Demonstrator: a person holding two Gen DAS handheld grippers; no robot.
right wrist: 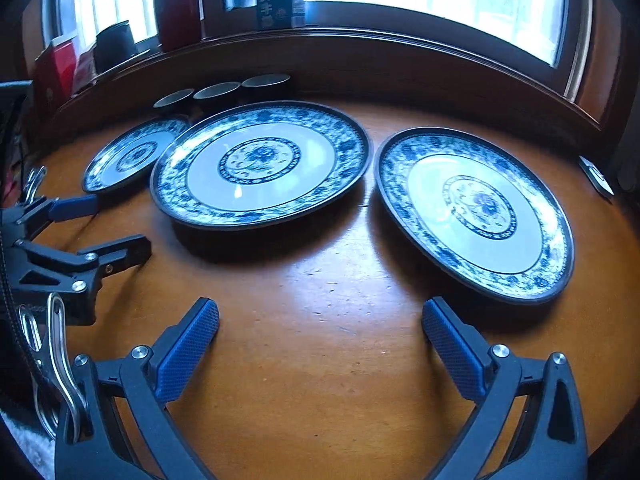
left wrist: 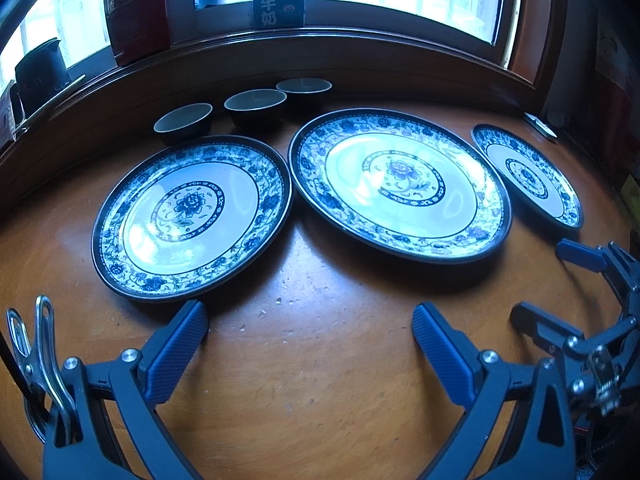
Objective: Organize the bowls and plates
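Left wrist view | left gripper (left wrist: 310,340) hovering wide-jawed, holding nothing, over the wooden table (left wrist: 320,380) | three blue-and-white plates (left wrist: 400,184) lying ahead of the jaws, three dark bowls (left wrist: 256,106) beyond | right gripper (right wrist: 320,340) likewise gaping, empty, plates just ahead.

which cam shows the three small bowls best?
Left wrist. The three small bowls sit apart in a row behind the left plate, with rims, dark walls and pale insides all visible. In the right wrist view they are farther, darker and flattened to rims, partly hidden behind the plates.
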